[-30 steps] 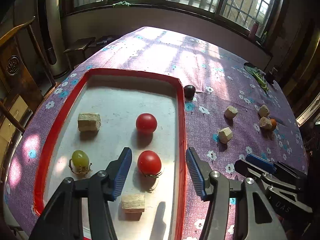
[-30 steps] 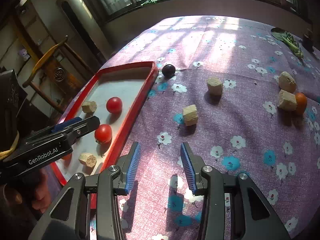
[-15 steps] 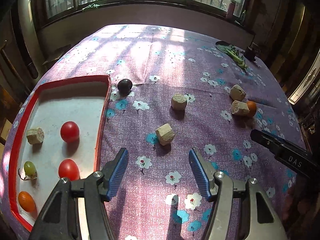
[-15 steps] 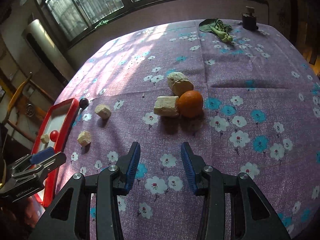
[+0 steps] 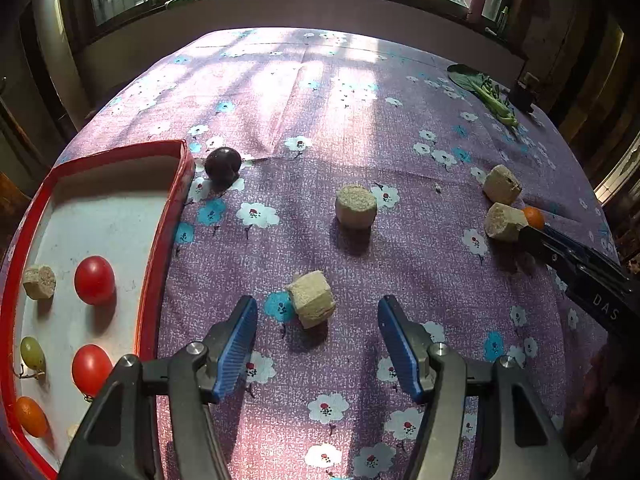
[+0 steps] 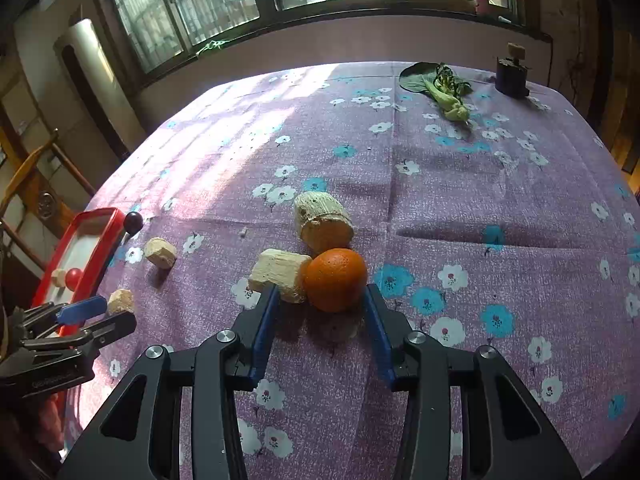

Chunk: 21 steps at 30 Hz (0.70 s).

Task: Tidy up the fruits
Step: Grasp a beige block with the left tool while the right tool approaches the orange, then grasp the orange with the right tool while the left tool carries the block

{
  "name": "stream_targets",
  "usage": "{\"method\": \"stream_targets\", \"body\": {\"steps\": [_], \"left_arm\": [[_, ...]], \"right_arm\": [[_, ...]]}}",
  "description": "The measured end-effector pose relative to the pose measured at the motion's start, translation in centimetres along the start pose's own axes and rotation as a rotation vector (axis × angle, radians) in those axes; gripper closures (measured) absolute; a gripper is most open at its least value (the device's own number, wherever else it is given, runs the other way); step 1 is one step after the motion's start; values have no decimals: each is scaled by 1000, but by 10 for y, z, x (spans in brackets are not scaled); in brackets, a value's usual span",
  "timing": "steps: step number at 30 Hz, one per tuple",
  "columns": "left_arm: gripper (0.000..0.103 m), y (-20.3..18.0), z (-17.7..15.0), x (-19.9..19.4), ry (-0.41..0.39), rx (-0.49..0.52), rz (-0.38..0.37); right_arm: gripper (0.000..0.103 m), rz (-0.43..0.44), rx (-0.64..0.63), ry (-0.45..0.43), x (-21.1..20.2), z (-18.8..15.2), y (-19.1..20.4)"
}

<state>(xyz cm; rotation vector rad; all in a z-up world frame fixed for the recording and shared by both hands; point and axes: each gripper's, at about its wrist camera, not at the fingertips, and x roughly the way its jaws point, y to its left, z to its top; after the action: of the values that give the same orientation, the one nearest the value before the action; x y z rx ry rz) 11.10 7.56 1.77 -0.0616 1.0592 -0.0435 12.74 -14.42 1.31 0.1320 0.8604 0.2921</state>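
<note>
Right gripper (image 6: 320, 300) open around orange (image 6: 336, 279), beside block (image 6: 280, 270)

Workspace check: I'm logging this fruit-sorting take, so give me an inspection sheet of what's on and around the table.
Surface: purple floral tablecloth, creased.
Job's things: red tray holds two tomatoes, a green grape and a small orange fruit; orange and dark plum lie on the cloth.
Clutter: tan blocks scattered on cloth and tray; leafy green vegetable; dark holder.
Grippers: left gripper open, before a block; right gripper open around the orange, a block beside it.
Cables: nothing seen.
Surroundings: barred windows, wooden chair.
</note>
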Motion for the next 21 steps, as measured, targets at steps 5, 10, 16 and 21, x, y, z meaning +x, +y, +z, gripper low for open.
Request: {"method": "stream_targets", "body": {"steps": [5, 10, 16, 21], "left_arm": [[38, 0, -1, 8, 1, -8, 5], [61, -3, 1, 8, -20, 13, 21], [76, 4, -2, 4, -3, -5, -16], [76, 1, -4, 4, -21, 8, -13]], "right_arm": [[68, -10, -72, -7, 4, 1, -3], [78, -8, -58, -7, 2, -1, -7], [65, -69, -60, -27, 1, 4, -4], [61, -24, -27, 5, 16, 12, -10]]}}
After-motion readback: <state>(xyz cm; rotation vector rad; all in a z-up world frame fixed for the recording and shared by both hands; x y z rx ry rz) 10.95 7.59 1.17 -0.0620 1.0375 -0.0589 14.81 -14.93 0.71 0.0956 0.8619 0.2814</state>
